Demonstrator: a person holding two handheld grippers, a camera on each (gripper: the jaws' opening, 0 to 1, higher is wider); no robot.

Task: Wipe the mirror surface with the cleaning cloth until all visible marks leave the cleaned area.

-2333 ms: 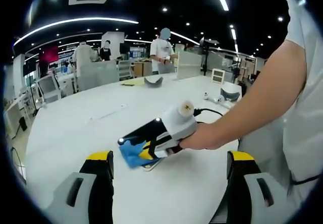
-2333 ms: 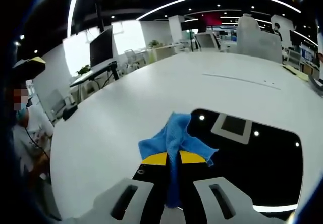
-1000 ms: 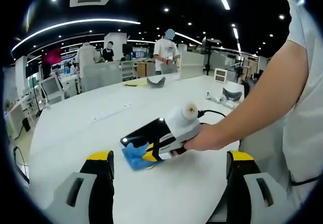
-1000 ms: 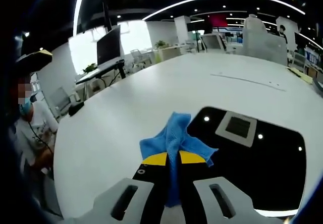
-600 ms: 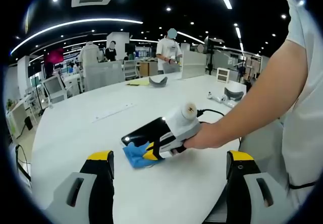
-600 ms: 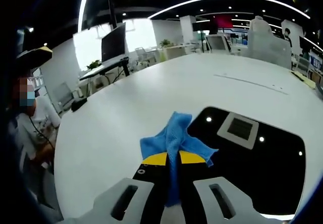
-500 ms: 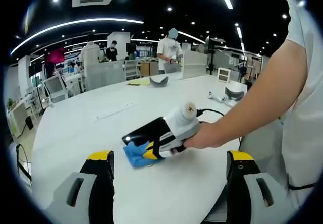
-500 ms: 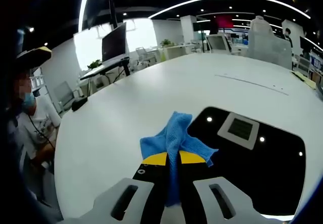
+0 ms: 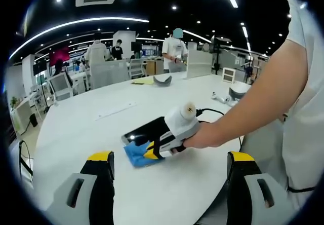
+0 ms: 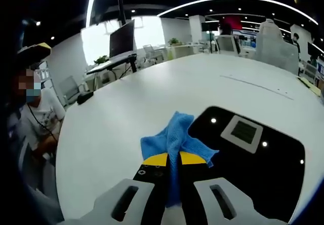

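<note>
In the right gripper view, right gripper [image 10: 173, 160] clenched on the blue cleaning cloth [image 10: 174, 138], yellow-tipped jaws pressed together with the cloth pinched between them and fanning out ahead. Cloth lying partly over the near-left corner of the mirror [image 10: 263, 169], a dark rounded rectangle flat on the white table [image 10: 121, 113], reflecting a ceiling vent and small lights. In the left gripper view, left gripper [image 9: 171, 159] released, its two jaws standing well apart at the bottom, nothing between them, held above the table [image 9: 76, 128] and well short of the mirror. Same view: right gripper [image 9: 174, 134] coming in from the right, gripped by the person's hand [image 9: 200, 136] on a bare forearm, with the cloth [image 9: 135, 154] under its tip at the near corner of the mirror [image 9: 147, 129]. Black cable [image 9: 210, 112] trailing behind the gripper across the table. Several people [image 9: 174, 50] standing at desks far behind. In the right gripper view, a seated person [image 10: 35, 113] at the left edge.
</note>
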